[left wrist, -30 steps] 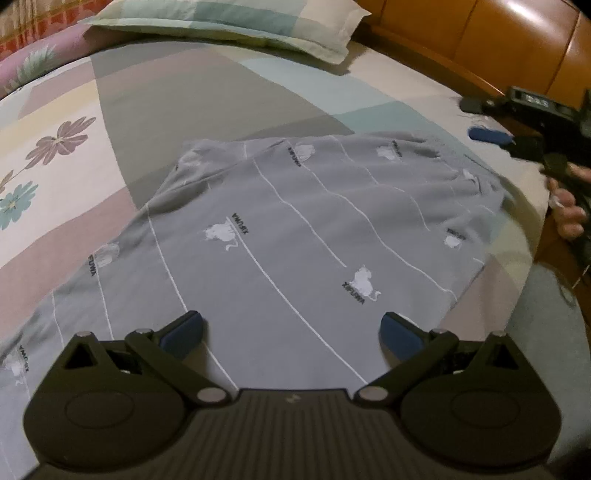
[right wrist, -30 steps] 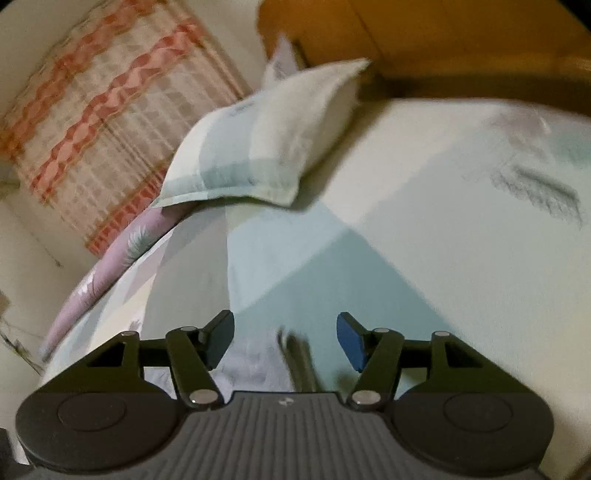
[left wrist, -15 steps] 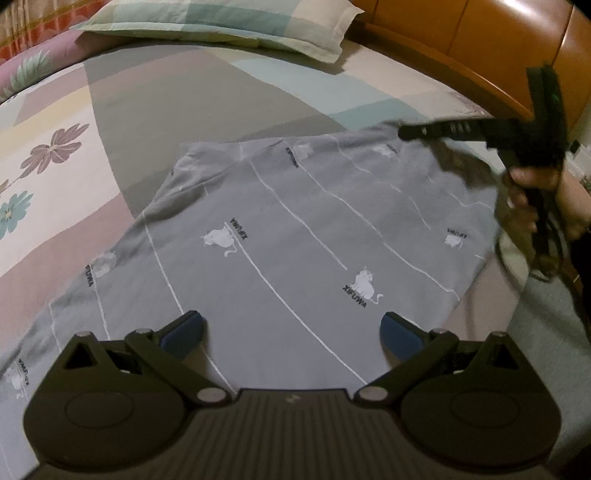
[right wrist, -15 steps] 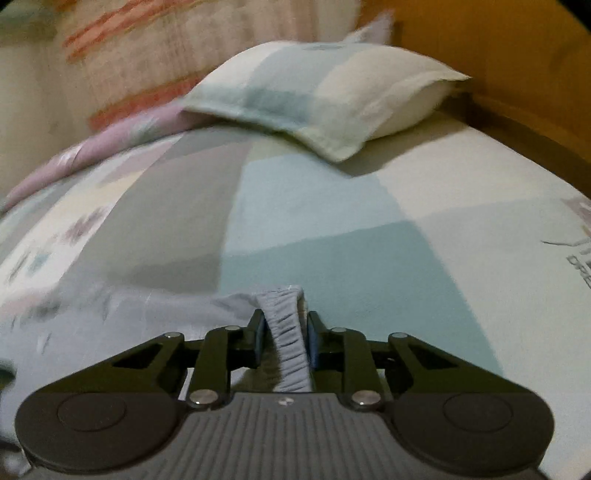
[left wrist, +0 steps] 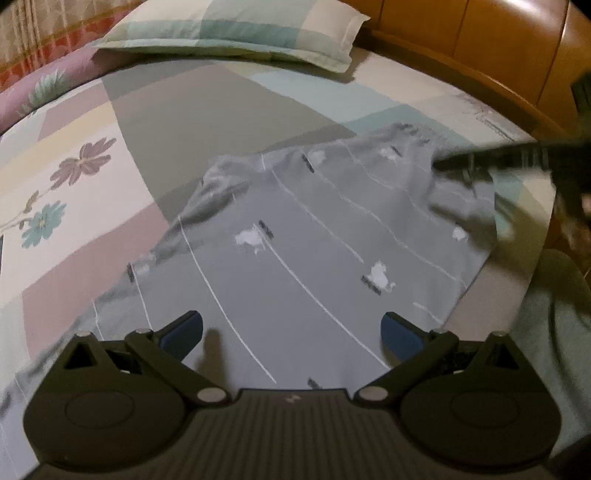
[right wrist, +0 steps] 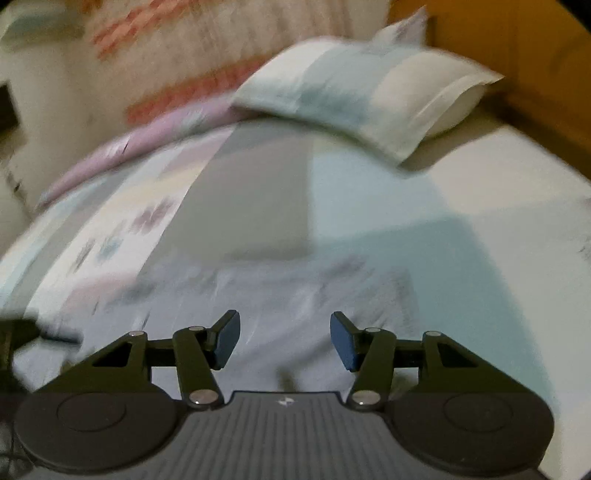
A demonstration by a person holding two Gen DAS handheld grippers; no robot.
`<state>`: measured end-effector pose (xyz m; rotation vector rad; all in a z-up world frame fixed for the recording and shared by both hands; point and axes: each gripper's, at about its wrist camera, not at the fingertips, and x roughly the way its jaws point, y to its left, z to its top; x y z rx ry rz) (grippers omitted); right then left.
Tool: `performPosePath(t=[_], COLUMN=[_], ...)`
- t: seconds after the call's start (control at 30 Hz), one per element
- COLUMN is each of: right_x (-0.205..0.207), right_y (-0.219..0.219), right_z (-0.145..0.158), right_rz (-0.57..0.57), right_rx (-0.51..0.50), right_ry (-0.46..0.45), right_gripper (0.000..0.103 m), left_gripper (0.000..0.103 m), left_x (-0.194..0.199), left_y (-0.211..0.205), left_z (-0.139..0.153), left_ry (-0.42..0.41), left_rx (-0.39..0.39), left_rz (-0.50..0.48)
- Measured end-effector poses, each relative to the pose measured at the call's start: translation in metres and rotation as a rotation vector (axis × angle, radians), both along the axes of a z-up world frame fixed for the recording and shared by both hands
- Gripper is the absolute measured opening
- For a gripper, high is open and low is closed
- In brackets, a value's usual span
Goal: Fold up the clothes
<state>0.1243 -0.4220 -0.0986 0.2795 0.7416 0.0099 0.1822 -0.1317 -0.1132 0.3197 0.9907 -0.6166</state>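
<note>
- Left gripper point(left wrist: 291, 330) stands wide open with nothing between its blue pads point(left wrist: 183, 330), low over the near part of the grey garment point(left wrist: 295, 258).
- Right gripper point(right wrist: 284, 338) is also spread open and empty in its own view; the pale, blurred cloth of the garment point(right wrist: 288, 306) lies under and ahead of its blue fingertips point(right wrist: 341, 339).
- From the left wrist view, the right gripper shows only as a dark, smeared bar at the garment's far right corner; whether it touches the cloth there cannot be told.
- Grey garment lies spread on the bed, printed with thin white lines and small white animal shapes; its far left edge is rumpled and its right edge reaches near the side of the mattress.
- Patchwork bedsheet point(left wrist: 177, 110) in grey, pink, cream and teal blocks lies beneath it, with flower prints point(left wrist: 83, 162) to the left of the garment.
- Checked pillow point(left wrist: 236, 33) sits at the head of the bed, well apart from the garment.
- Wooden headboard point(left wrist: 480, 44) runs behind and to the right of the pillow.
- Striped red and cream curtain point(right wrist: 177, 59) hangs beyond the far side of the bed, blurred.
- Nothing lies on top of the garment between the two grippers.
</note>
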Motion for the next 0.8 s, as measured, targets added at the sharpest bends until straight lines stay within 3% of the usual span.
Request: performPosePath(t=[0.13,0.27,0.4,0.63,0.8], right_x=[-0.02,-0.027,-0.025,-0.017,-0.019], right_y=[0.018,0.028,0.05,0.076,0.087], right_z=[-0.021,-0.007,0.009,0.01,0.008], right_rz=[0.011,-0.03,0.007,0.037,0.053], right_rx=[0.01,-0.052,-0.063,-0.054,-0.057], right_ry=[0.072,0.111,0.072,0.091,0.104], right_gripper=[0.058,0.061,0.069,0.071,0.072], left_gripper=[0.102,0.102,0.102,0.102,0.102], left_x=[-0.008,-0.016,-0.018,-0.024,-0.03], left_y=[0.004,0.012,0.016,0.03,0.043], left_z=[-0.003,0.002,0.013,-0.003,0.006], left_ry=[0.001,0.014,-0.027,0.012,-0.001], left_rx=[0.033,0.043,0.045,0.086,0.058], left_rz=[0.024,0.049,0.065,0.095,0.095])
